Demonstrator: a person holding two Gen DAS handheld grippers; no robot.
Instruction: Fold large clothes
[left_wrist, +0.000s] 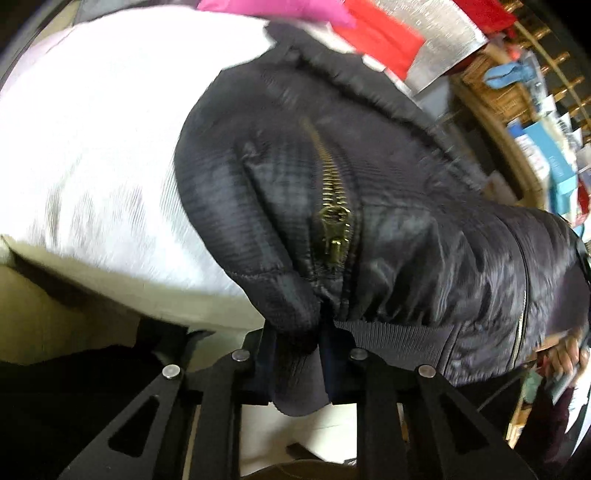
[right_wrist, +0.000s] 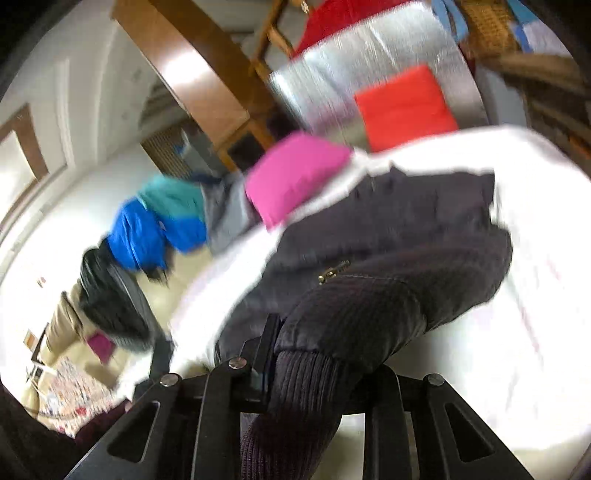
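Left hand-held gripper (left_wrist: 295, 354): I see its fingers pinching a fold of the black jacket (left_wrist: 369, 221) at the hem, beside the ribbed waistband.
Right hand-held gripper (right_wrist: 306, 373): my view has it clamped on the jacket's ribbed cuff (right_wrist: 295, 398), which hangs down between the fingers.
White bed sheet (left_wrist: 92, 147): the biggest thing I see; the surface carrying everything, bright and blurred.
Black jacket: quilted and shiny, bunched up on the sheet, lifted at the two gripped ends; blurred in both views.
Silver padded board (right_wrist: 369, 74): stands behind the bed, tilted in my view.
Red cushion (right_wrist: 402, 107): against the silver board.
Pink cushion (right_wrist: 295, 177): on the sheet's far edge, just beyond the jacket.
Blue and teal clothes (right_wrist: 162, 221): piled off the bed's side.
Brass zipper (left_wrist: 332, 206): partly closed, its pull (left_wrist: 334, 240) near the hem.
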